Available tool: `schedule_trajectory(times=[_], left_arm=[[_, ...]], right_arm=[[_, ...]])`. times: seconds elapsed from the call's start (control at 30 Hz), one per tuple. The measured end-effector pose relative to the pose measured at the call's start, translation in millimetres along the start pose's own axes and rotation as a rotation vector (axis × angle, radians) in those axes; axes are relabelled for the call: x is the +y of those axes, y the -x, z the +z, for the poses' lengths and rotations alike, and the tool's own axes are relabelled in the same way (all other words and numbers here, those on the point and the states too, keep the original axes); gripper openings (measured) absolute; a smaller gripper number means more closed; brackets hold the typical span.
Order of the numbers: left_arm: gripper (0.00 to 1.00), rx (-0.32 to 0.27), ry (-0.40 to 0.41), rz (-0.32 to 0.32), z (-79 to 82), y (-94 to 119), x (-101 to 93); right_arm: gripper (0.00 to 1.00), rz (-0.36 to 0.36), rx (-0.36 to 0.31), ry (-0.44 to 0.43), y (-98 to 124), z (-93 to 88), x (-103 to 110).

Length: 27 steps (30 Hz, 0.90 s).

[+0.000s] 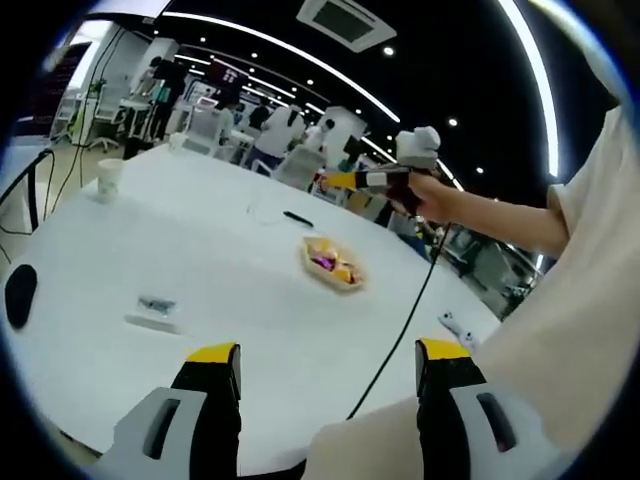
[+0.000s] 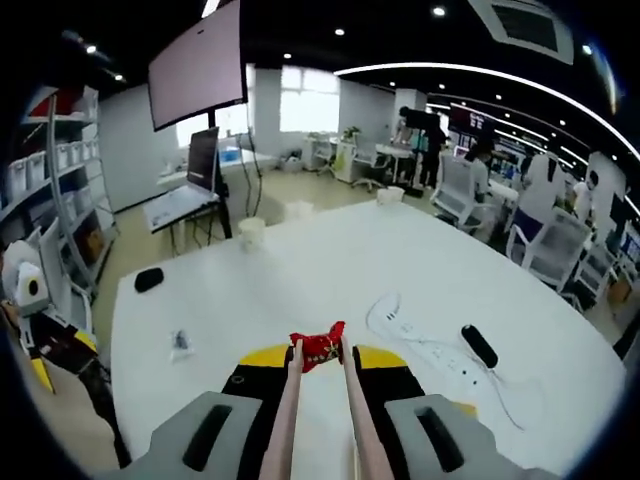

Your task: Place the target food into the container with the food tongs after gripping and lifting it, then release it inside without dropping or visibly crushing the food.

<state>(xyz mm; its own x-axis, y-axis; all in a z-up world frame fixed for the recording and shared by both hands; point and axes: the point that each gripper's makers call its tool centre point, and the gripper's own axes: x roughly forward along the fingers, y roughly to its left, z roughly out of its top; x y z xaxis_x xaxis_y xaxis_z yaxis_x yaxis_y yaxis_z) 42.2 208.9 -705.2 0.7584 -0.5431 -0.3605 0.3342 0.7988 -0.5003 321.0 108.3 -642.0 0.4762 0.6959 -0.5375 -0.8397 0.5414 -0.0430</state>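
Note:
My right gripper [image 2: 320, 365] is shut on a pair of pink food tongs [image 2: 288, 420]. The tong tips pinch a small red wrapped food [image 2: 320, 347], held above the white table [image 2: 300, 280]. In the left gripper view a hand holds that right gripper [image 1: 350, 180] up in the air at the upper right, above and beyond a shallow tan container [image 1: 333, 265]. The container lies on the table and holds yellow and purple pieces. My left gripper [image 1: 330, 355] is open near the table's front edge, its yellow-tipped jaws wide apart with nothing between them.
A paper cup [image 1: 108, 180], a black mouse [image 1: 20, 295], a small wrapped item [image 1: 155, 308] and a black cable [image 1: 400, 340] lie on the table. The right gripper view has a white power strip [image 2: 415, 330], a black object [image 2: 478, 345] and another cup [image 2: 250, 232]. People and chairs stand behind.

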Motion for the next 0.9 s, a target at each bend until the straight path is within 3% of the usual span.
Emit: schedule_trajectory(times=[0.9], left_arm=[[0.71, 0.02, -0.016, -0.033, 3.6, -14, -6.7]], right_arm=[[0.22, -0.107, -0.037, -0.088, 31, -6.2, -49]])
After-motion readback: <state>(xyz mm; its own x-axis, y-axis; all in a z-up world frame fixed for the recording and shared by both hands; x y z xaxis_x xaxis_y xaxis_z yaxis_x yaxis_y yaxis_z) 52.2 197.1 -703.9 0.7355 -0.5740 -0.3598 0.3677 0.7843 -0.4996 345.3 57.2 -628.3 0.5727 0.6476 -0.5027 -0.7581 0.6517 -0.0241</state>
